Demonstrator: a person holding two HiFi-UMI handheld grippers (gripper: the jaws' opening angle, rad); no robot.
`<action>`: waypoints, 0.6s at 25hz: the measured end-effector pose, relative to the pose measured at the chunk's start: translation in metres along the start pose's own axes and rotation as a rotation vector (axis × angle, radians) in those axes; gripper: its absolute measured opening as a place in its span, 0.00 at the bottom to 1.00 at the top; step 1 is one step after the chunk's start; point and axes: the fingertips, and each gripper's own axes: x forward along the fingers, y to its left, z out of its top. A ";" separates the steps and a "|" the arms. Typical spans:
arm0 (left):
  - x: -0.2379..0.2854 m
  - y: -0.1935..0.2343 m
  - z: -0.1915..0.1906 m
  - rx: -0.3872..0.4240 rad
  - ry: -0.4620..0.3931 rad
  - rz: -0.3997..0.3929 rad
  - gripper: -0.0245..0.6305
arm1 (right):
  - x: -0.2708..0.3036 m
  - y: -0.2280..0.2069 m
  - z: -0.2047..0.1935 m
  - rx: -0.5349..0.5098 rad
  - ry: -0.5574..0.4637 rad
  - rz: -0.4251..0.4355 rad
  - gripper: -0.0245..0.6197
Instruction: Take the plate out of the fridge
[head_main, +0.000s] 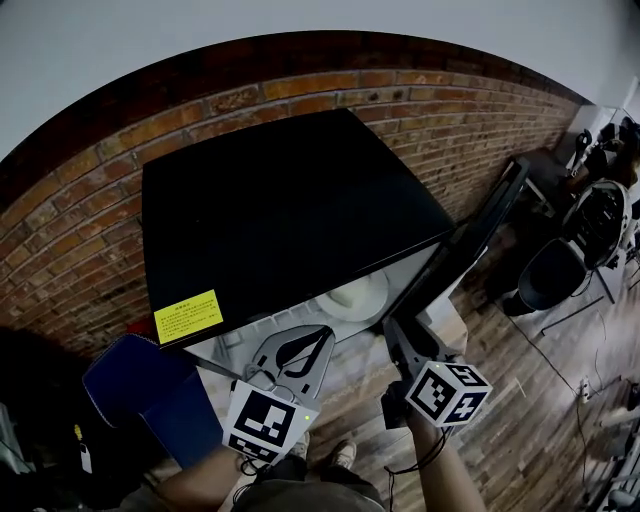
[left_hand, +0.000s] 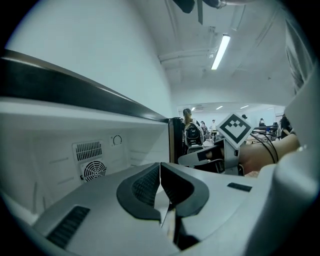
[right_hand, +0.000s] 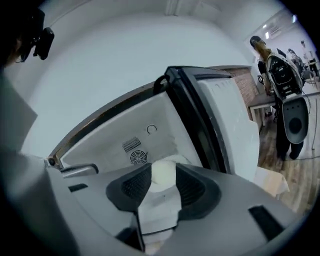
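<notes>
White round plate (head_main: 357, 297) lies flat and face up inside the open black mini fridge (head_main: 280, 210), towards the front of the white interior. It's round, so it has no long axis and points nowhere (the near rim is the only thing to grab).

From the right gripper (right_hand: 162, 182) the plate is dead ahead, showing in the gap between its jaws, which stand apart and touch nothing. We judge the right side better lined up: straight in, jaws over the near rim.

Left gripper (left_hand: 160, 186) has its jaws together with nothing in them, aimed at the vented back wall. The fridge door (head_main: 478, 235) stands open at the right.
</notes>
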 end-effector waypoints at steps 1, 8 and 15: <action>0.001 0.001 -0.001 -0.001 0.002 0.007 0.07 | 0.005 -0.003 -0.003 0.001 0.009 0.000 0.25; 0.009 0.014 -0.006 -0.028 0.005 0.063 0.07 | 0.033 -0.023 -0.019 0.068 0.067 0.003 0.27; 0.018 0.011 -0.014 -0.041 0.023 0.057 0.07 | 0.054 -0.038 -0.034 0.206 0.090 0.034 0.27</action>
